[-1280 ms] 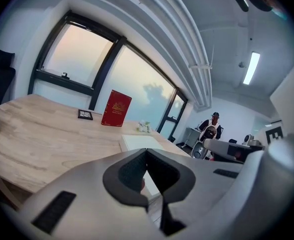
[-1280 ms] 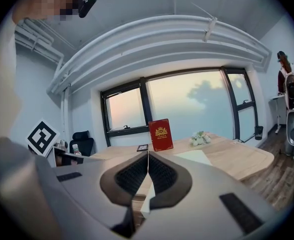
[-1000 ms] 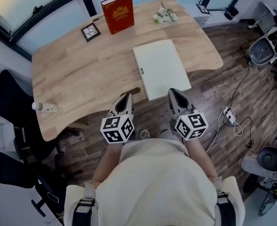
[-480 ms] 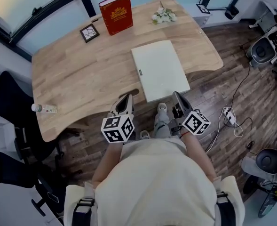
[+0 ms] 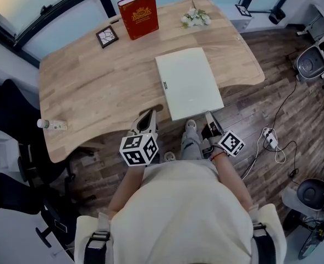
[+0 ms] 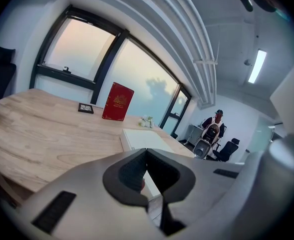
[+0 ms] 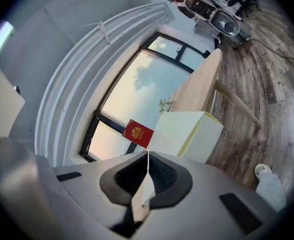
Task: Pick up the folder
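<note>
Folder [image 5: 188, 82] overhangs table [image 5: 95, 87] edge; left hand-held gripper [image 5: 148, 116], right hand-held gripper [image 5: 208, 117] closed, empty.

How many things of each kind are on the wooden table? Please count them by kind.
White folder: 1
Red book: 1
Bunch of white flowers: 1
Black-framed square tile: 1
Small clear bottle: 1
Total: 5
</note>
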The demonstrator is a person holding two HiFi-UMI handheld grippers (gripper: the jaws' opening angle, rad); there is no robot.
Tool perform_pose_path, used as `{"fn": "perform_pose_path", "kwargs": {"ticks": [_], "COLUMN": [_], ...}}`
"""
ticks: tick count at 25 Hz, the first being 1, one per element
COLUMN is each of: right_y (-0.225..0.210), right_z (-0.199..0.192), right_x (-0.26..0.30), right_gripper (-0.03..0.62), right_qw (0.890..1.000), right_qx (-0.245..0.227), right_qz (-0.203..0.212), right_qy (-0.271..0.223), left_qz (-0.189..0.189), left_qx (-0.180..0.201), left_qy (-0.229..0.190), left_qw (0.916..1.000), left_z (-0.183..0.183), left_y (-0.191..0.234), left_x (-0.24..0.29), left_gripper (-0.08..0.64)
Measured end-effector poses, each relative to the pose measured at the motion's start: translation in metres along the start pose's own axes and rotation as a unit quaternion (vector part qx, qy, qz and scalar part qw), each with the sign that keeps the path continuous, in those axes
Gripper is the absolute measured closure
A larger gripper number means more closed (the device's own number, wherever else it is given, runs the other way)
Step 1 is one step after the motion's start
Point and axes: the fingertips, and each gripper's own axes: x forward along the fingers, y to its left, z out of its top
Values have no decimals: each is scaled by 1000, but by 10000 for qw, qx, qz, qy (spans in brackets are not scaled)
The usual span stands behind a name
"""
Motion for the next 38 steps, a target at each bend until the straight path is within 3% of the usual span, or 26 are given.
{"fn": "perform_pose_path", "kwargs": {"ticks": [8, 19, 21, 27, 38], "right_y": [-37, -73, -79, -98, -105], "right_z": [-4, -9, -7, -2, 19], "right_x": [-1, 0, 2, 17, 46], "right_gripper": [553, 254, 224, 189, 175], "right_qw": [9935, 9776, 9728, 9733, 9697], "right_qx": [1107, 2039, 2220, 2205, 2287], "right_qz": [135, 329, 362, 77, 77], "right_qy": [-212, -392, -554, -626, -853], "left_qz": [1, 47, 72, 173, 410], "left_qx": [-5, 30, 32, 26, -40], "left_qy": [51, 138, 133, 98, 3], "left_qw": [10000, 9999, 9999, 9998, 9991], "left_z": [-3, -5, -4, 0, 5], "left_y": [-2, -1, 1, 4, 15], "left_x": [7, 15, 16, 18, 19], "left_gripper": [540, 540, 540, 540, 540]}}
